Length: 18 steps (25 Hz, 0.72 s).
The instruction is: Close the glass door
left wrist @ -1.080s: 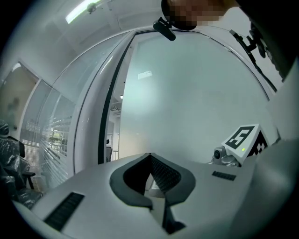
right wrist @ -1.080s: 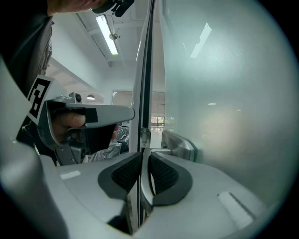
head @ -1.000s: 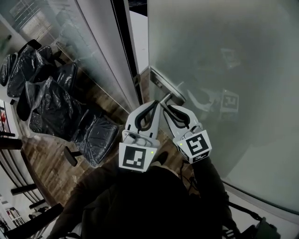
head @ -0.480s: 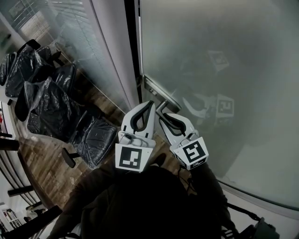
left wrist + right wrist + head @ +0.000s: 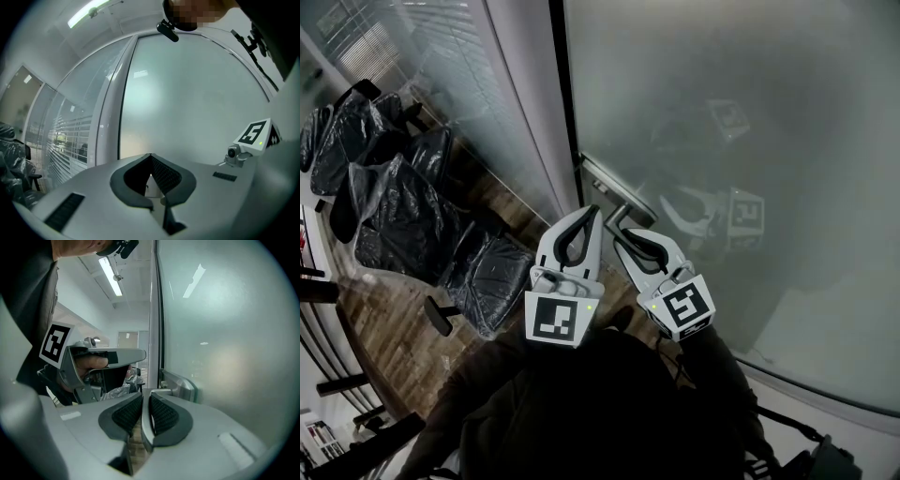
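The frosted glass door [image 5: 750, 112] fills the right of the head view, its left edge close against the dark door frame [image 5: 562, 103]. A metal lever handle [image 5: 614, 190] sticks out of the door low on that edge. My right gripper [image 5: 617, 234] is shut on the handle's flat lever; in the right gripper view the lever [image 5: 180, 384] runs between the pads of that gripper [image 5: 145, 397]. My left gripper [image 5: 589, 211] hovers just left of the handle, jaws shut with nothing between them, and points at the door [image 5: 187, 93] near its edge.
Several office chairs wrapped in black plastic [image 5: 403, 206] stand on the wooden floor [image 5: 394, 309] at the left. A fixed glass partition with blinds behind it [image 5: 478, 94] runs left of the door frame. The person's dark sleeves fill the bottom of the head view.
The door has swung toward its frame: the bright gap at its left edge has narrowed to almost nothing. Both grippers moved left and slightly back with the handle.
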### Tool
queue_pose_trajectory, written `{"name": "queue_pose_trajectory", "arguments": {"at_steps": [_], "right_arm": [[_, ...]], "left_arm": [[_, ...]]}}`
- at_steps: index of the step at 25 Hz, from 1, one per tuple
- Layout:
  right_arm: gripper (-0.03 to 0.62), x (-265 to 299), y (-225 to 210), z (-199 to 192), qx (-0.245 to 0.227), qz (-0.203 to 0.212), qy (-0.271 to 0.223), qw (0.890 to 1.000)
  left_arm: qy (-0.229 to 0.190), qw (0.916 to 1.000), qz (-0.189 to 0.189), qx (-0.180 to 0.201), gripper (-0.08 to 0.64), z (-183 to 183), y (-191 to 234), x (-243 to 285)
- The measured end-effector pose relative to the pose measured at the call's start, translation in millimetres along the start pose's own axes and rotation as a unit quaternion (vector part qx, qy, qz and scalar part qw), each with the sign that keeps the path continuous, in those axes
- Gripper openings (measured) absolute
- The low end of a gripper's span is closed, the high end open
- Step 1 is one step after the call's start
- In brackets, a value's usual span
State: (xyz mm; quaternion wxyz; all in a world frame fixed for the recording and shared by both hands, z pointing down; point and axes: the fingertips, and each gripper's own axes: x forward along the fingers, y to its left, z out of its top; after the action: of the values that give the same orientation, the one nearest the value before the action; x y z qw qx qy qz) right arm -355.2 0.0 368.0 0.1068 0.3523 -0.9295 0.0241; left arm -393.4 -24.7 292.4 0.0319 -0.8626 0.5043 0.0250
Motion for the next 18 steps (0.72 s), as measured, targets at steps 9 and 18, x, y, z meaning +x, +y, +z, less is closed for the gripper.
{"name": "queue_pose_trajectory", "arguments": {"at_steps": [9,18], "right_arm": [[0.06,0.1,0.1,0.3,-0.001,0.0,-0.003,1.0],[0.06,-0.1,0.4,-0.4,0.002,0.002,0.0,1.0]], "left_arm": [[0.003,1.0,0.005,0.004,-0.003,-2.5,3.9,-7.3],[0.003,1.0,0.0,0.007,-0.003,-1.7,2.4,-4.8]]}}
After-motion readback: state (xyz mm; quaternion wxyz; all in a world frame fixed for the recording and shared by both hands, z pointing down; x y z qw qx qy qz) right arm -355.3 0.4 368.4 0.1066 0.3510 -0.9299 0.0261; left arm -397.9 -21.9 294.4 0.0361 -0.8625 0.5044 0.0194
